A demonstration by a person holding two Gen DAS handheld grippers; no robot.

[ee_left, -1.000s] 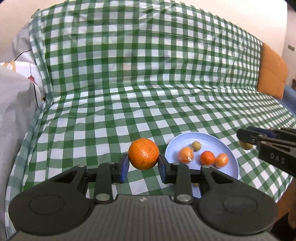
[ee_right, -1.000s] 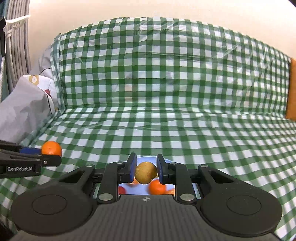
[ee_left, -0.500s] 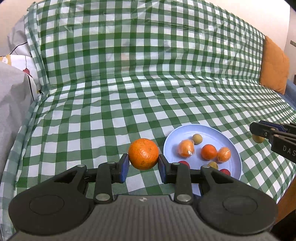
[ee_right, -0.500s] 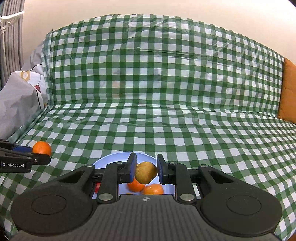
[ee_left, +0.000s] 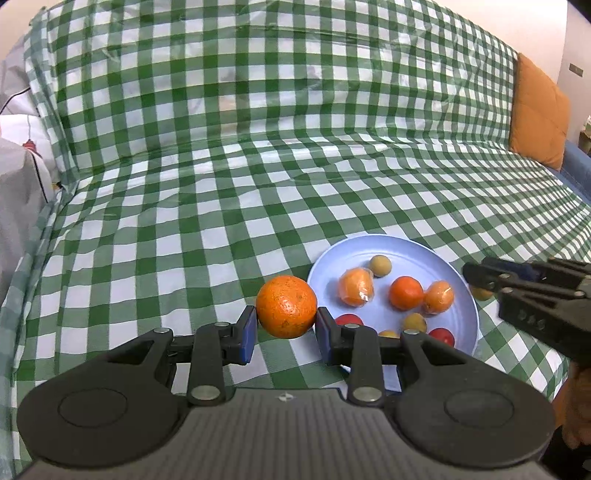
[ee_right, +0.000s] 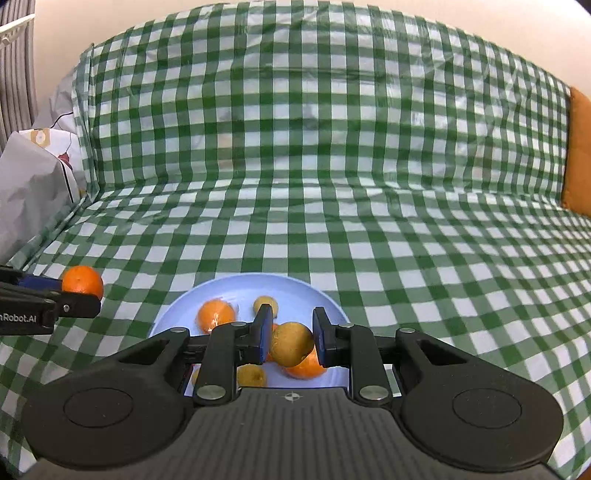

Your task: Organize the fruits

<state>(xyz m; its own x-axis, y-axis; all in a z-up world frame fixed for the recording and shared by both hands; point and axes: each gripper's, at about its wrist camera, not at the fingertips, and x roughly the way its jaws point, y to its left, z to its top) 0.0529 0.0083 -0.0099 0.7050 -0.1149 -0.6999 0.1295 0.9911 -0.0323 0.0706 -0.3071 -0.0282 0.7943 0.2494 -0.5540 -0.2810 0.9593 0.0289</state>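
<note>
green-and-white checked cloth (ee_left: 207,206) everywhere, pale blue plate (ee_left: 413,254) on it with orange, red and yellowish fruits, orange cushion (ee_left: 537,114) off behind the plate

Checked cloth (ee_left: 258,192): green and white, draped over seat and backrest. Orange cushion (ee_left: 539,110): upright at far right end, against the backrest. Grey printed bedding (ee_right: 33,192): bunched at left end. White wall (ee_right: 480,22): behind.
</note>
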